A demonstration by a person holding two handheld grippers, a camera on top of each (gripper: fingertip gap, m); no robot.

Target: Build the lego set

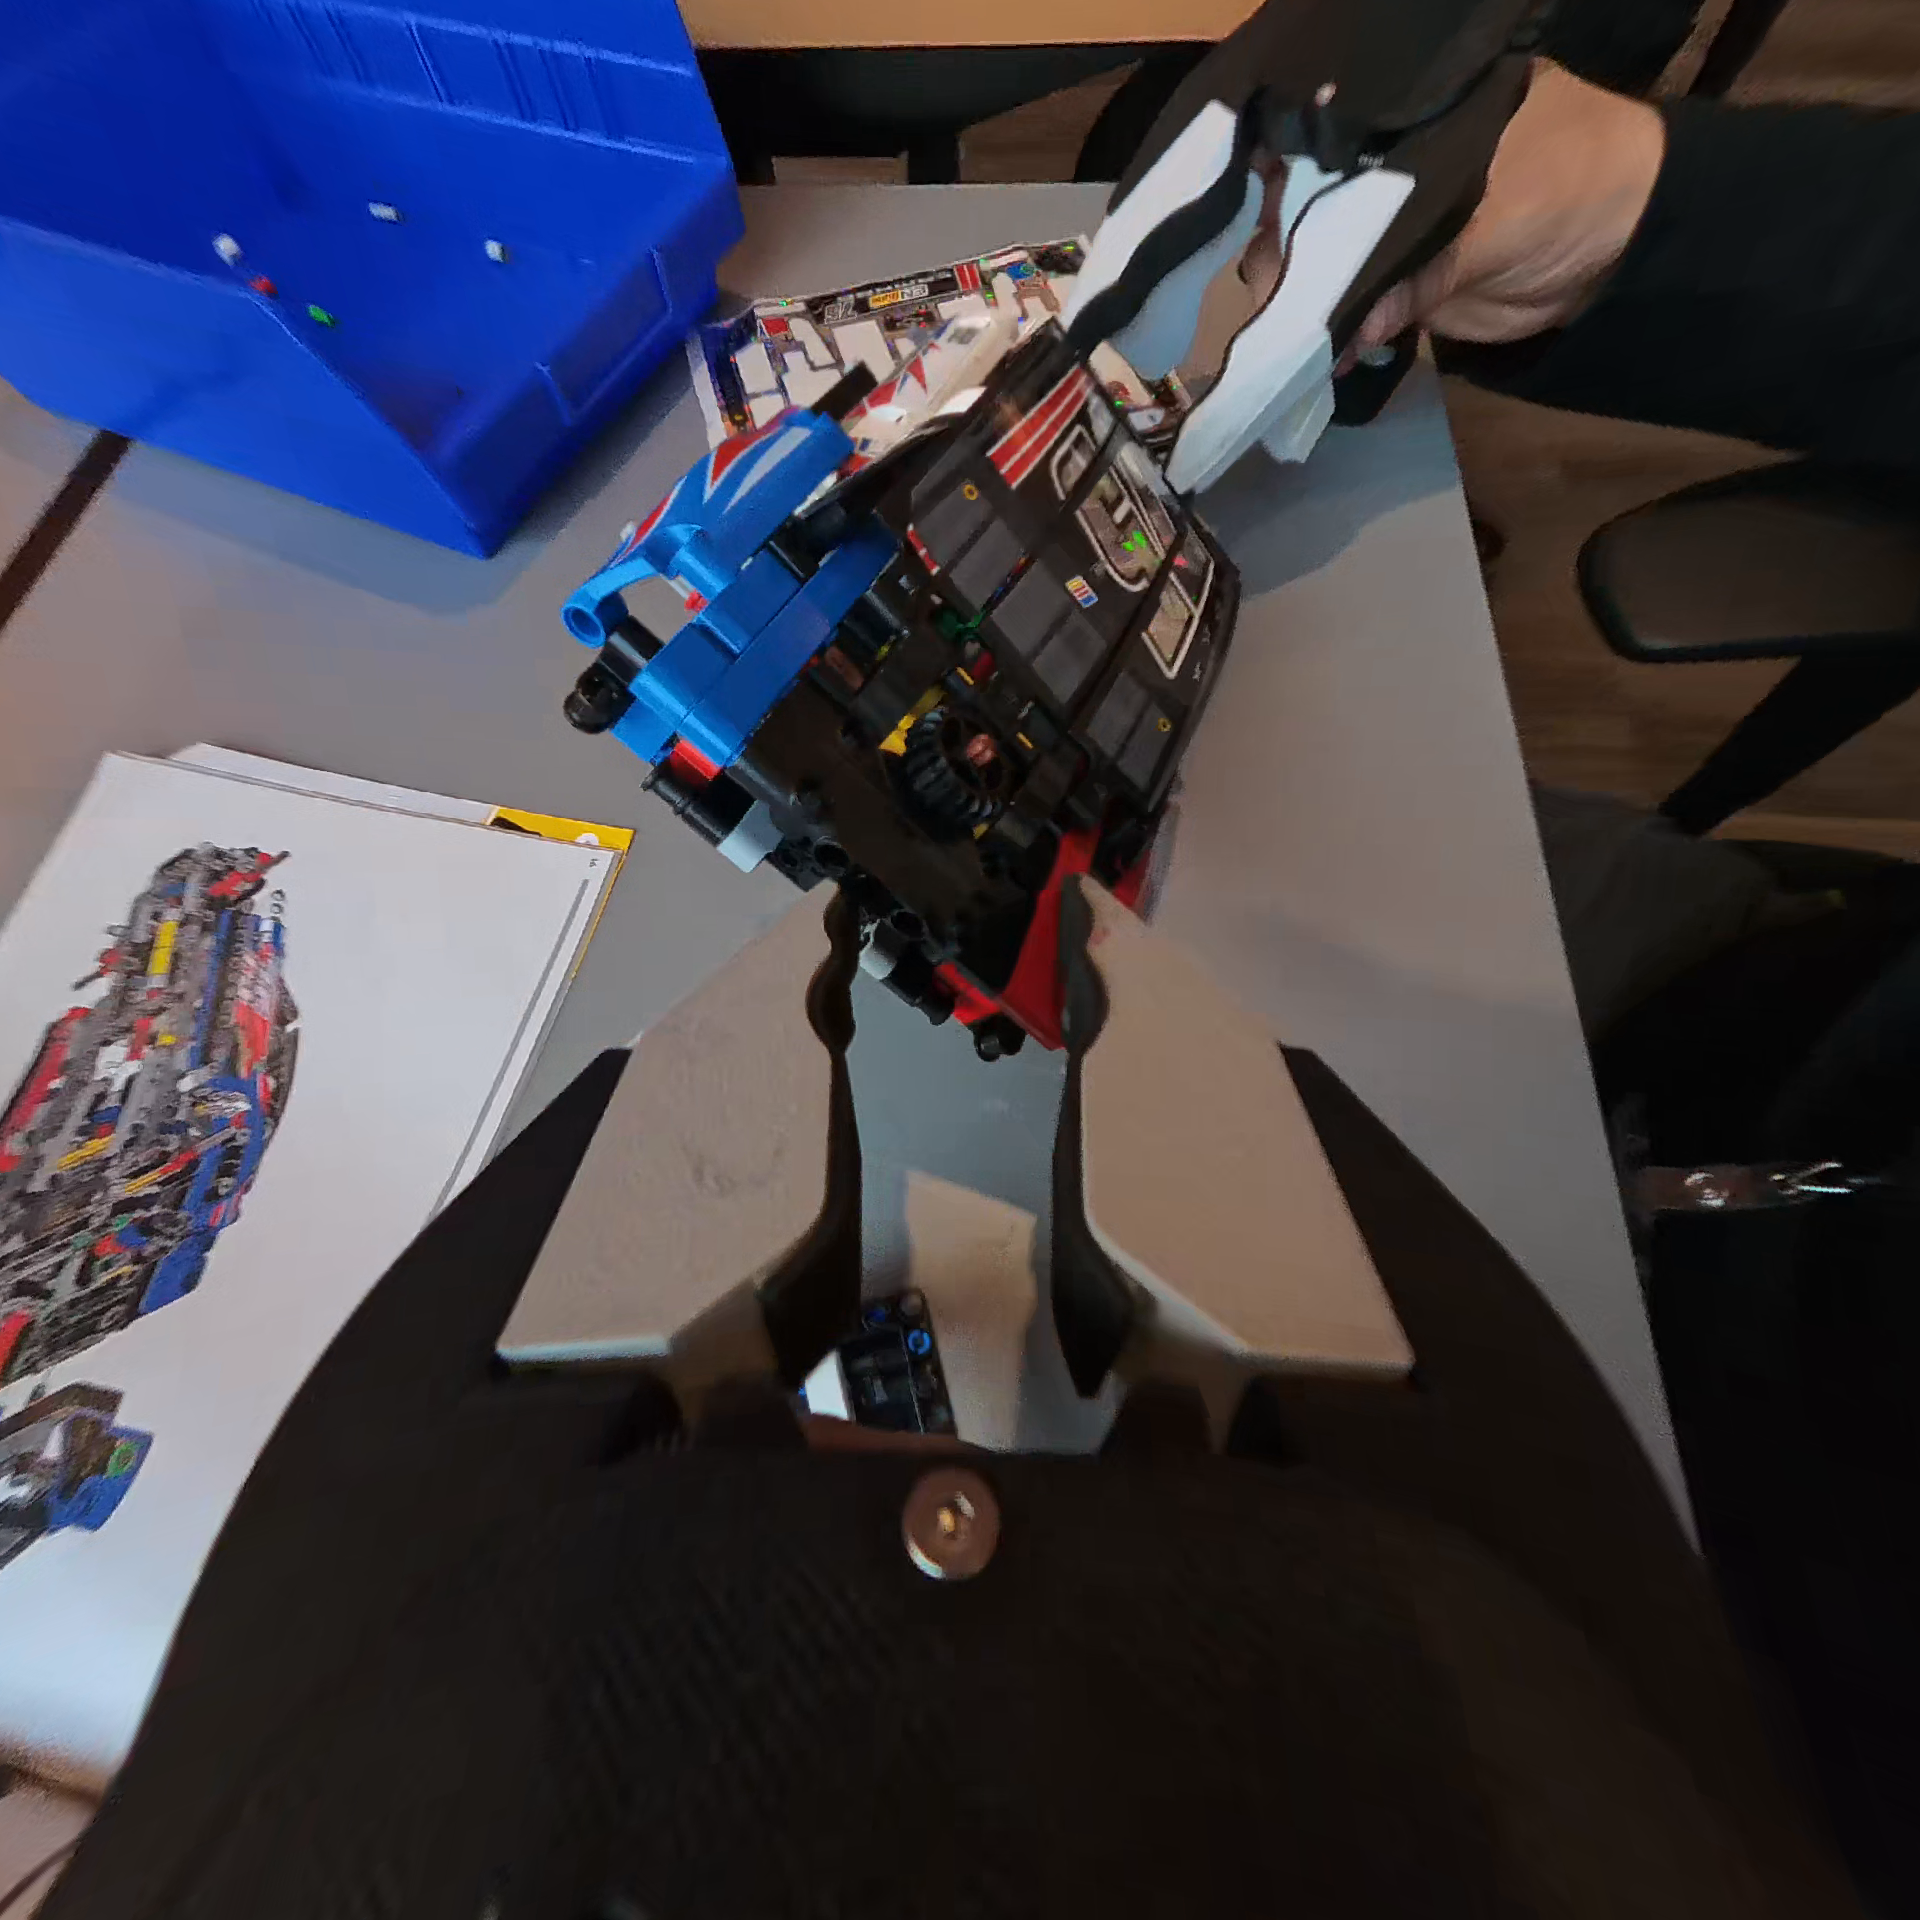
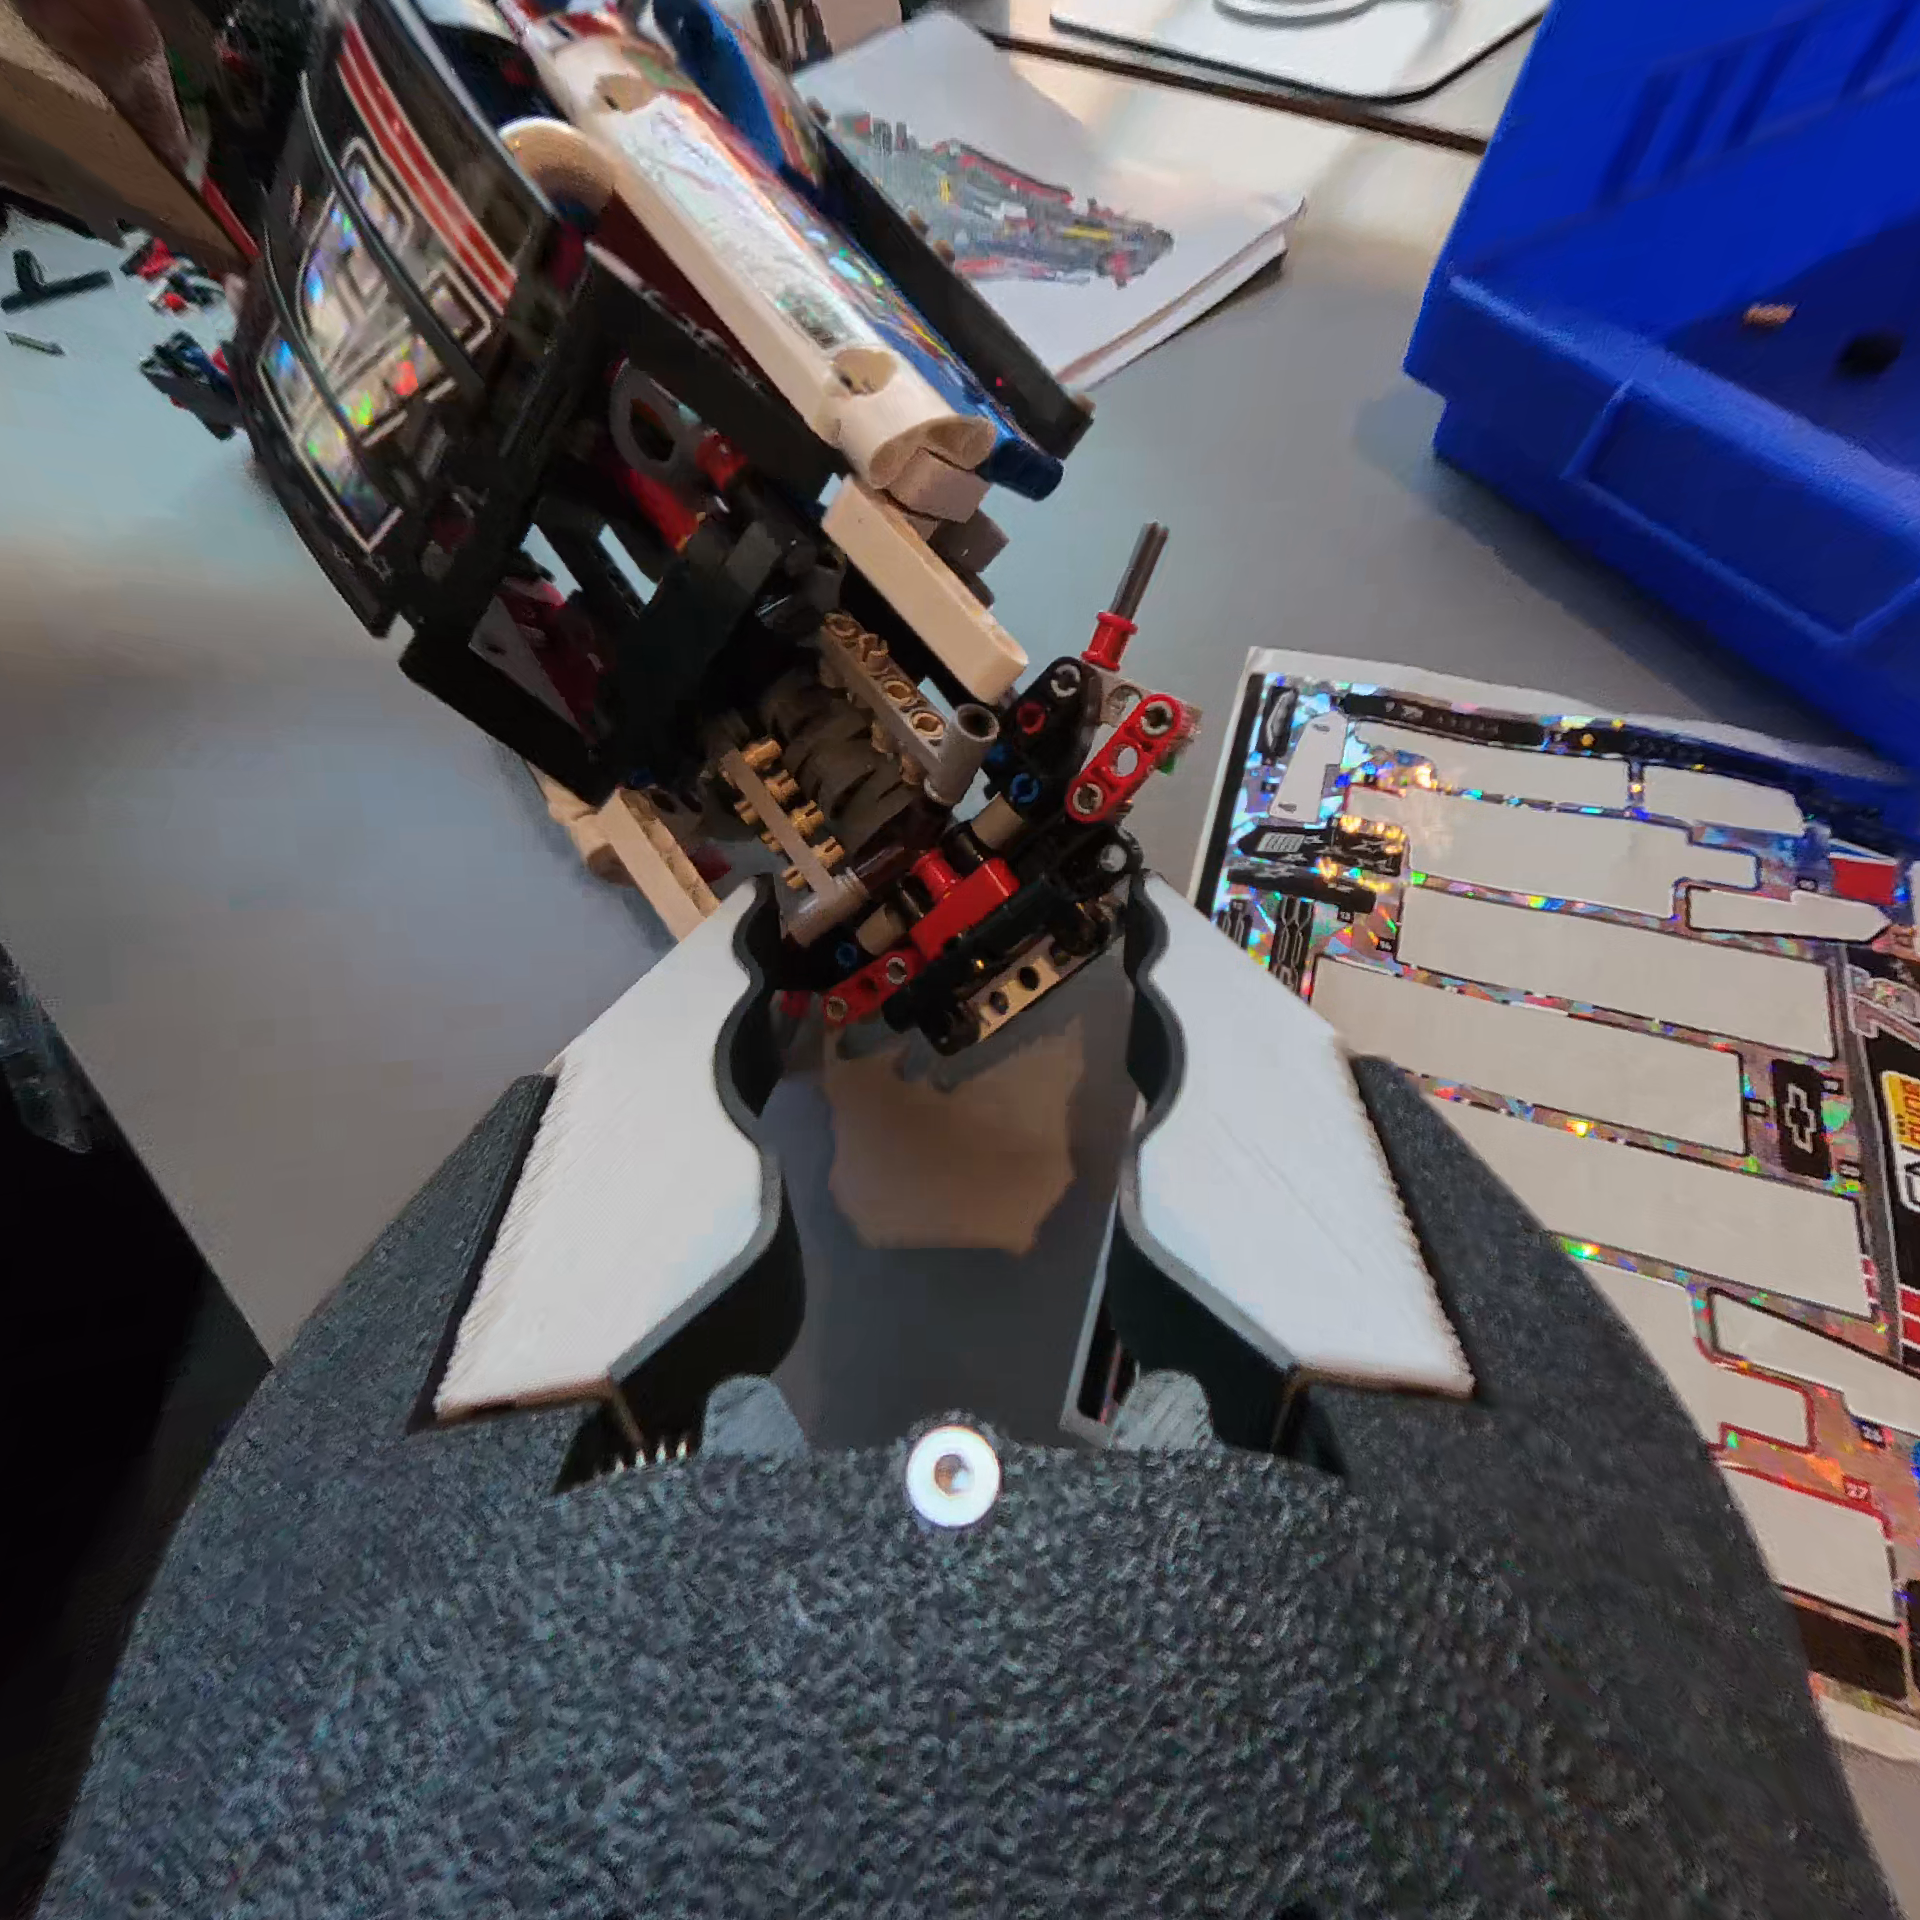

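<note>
Fingers (image 2: pixel 1195 935) around the lego model (image 1: pixel 935 644)

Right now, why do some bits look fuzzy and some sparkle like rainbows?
In the left wrist view the instruction booklet and blue bin smear near the edges, from motion and the wide lens. In the right wrist view the sticker sheet and the lego car glint rainbow where foil catches light.

Instruction booklet (image 1: pixel 312 1039) cut by the left edge, sticker sheet (image 2: pixel 1558 1039) by the right.
</note>
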